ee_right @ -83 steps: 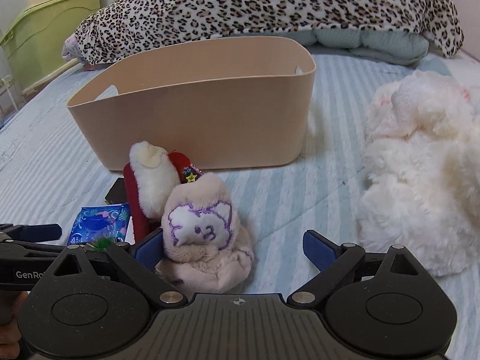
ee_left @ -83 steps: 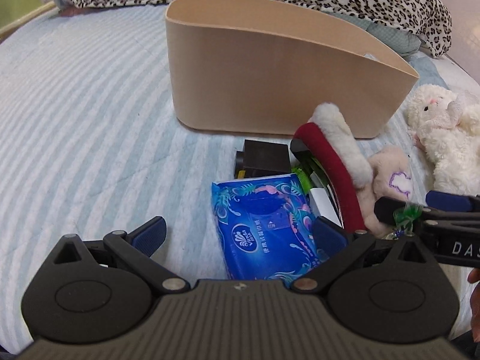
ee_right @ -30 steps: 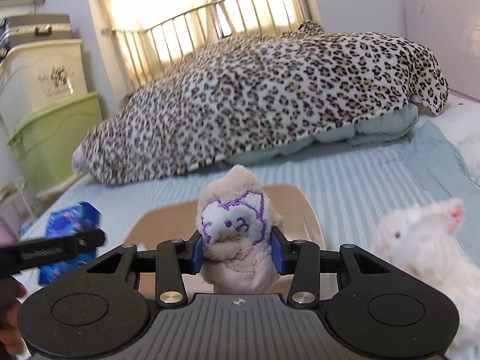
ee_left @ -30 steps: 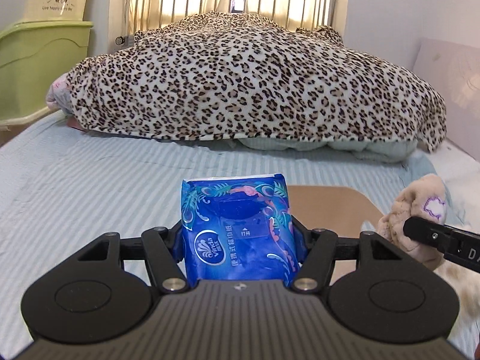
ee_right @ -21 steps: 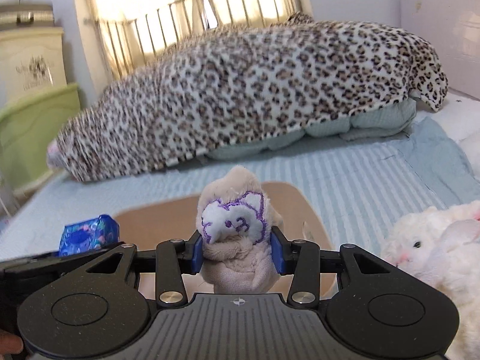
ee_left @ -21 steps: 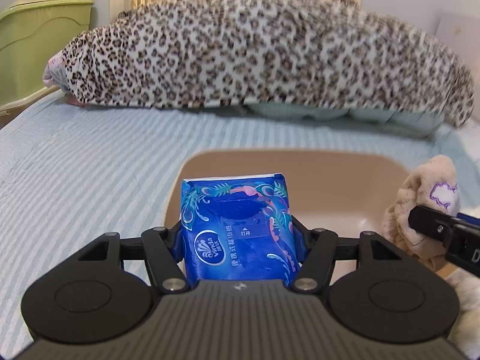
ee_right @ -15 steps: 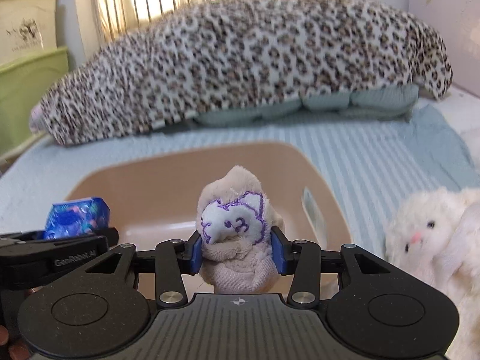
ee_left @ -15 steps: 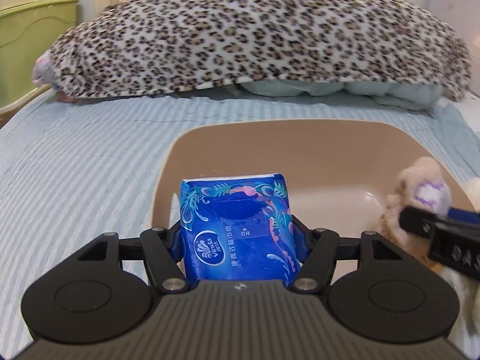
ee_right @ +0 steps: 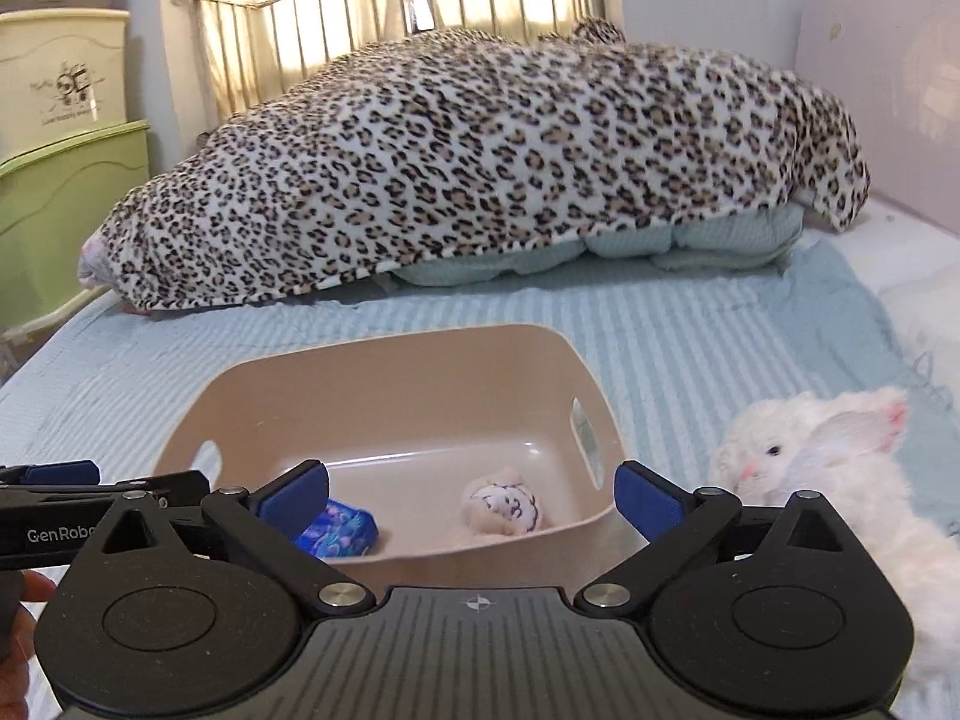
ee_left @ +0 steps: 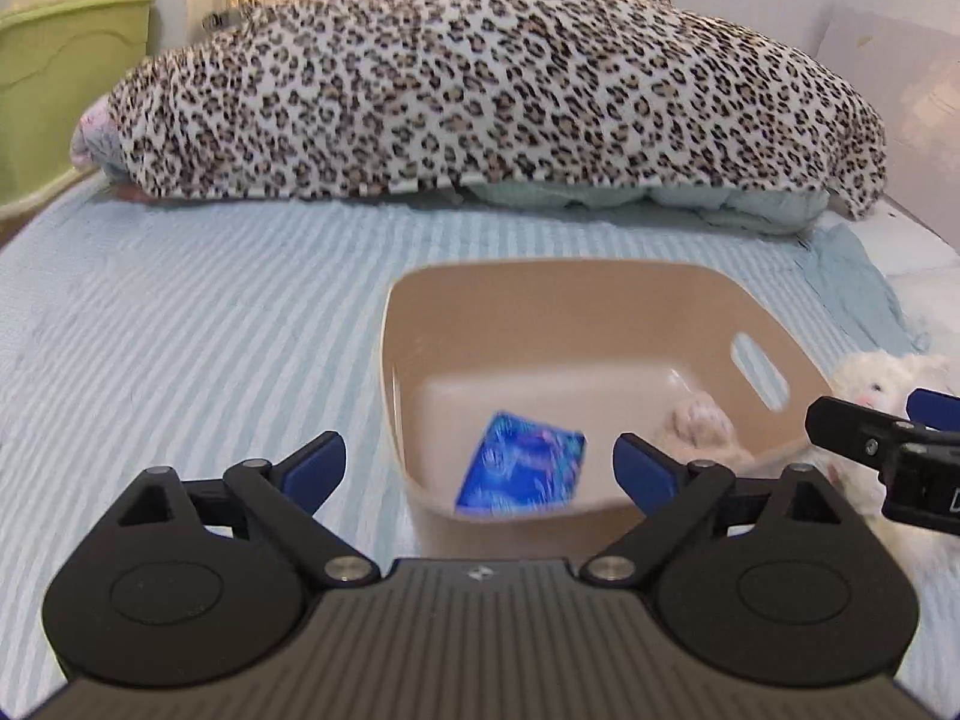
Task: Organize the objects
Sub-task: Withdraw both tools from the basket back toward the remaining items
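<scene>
Striped pale-blue bedding (ee_left: 198, 330) covered the bed, with a leopard-print blanket (ee_right: 480, 180) heaped at the far end before the metal headboard (ee_right: 384, 0). On the bedding sat a beige bin (ee_right: 390, 372) with handle slots in its sides. Both grippers hung above its near rim. The left gripper (ee_left: 479, 468) stood with its jaws spread wide and nothing between them, and the right gripper (ee_right: 473, 492) was the same, fingers apart and empty.

Inside the bin lay a blue tissue pack (ee_left: 521, 469), blurred in the left view, toward the left side of the floor, and a small beige plush toy (ee_right: 503, 505) with a purple-outlined face toward the right, the two apart from each other. A white stuffed rabbit (ee_right: 810, 450) lay on the bedding just beside the bin's right wall, outside it.

It looked to me like the drop-off step of the tidying, two things binned. The next move would likely call for the right gripper to swing out over the rabbit and close on its soft body.
</scene>
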`<state>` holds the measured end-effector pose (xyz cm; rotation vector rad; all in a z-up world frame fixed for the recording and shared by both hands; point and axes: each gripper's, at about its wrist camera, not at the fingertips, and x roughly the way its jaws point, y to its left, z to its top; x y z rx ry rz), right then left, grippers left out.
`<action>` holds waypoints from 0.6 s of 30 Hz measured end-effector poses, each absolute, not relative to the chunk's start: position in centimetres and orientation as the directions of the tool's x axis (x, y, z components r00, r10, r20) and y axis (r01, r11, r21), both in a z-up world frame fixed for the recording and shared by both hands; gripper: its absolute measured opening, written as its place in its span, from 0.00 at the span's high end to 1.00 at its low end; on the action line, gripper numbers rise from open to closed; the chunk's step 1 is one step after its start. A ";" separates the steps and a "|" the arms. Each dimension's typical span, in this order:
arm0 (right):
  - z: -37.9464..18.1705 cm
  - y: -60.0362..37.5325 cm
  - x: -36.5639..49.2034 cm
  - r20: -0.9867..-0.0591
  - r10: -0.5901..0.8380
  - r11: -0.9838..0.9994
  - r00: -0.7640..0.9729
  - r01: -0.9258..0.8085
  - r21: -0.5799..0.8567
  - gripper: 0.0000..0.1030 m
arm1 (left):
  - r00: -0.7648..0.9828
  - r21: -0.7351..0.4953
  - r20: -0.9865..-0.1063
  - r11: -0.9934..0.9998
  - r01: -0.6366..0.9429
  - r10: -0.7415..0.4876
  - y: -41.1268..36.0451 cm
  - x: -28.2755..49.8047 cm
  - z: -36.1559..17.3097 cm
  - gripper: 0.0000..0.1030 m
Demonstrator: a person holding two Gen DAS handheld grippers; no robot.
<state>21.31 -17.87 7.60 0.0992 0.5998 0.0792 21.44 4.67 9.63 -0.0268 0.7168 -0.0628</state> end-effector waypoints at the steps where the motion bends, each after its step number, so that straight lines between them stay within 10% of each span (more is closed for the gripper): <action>1: 8.0 -17.8 20.7 -0.563 0.103 0.993 0.820 -0.051 0.108 0.00 | 0.747 -0.056 -0.660 0.997 0.047 -0.073 4.9 20.9 9.8 0.07; 18: 3.6 -15.3 13.3 -0.745 0.063 0.985 0.664 -0.162 -0.061 0.00 | 0.639 0.064 -0.769 0.991 0.118 -0.026 5.6 14.1 4.4 0.07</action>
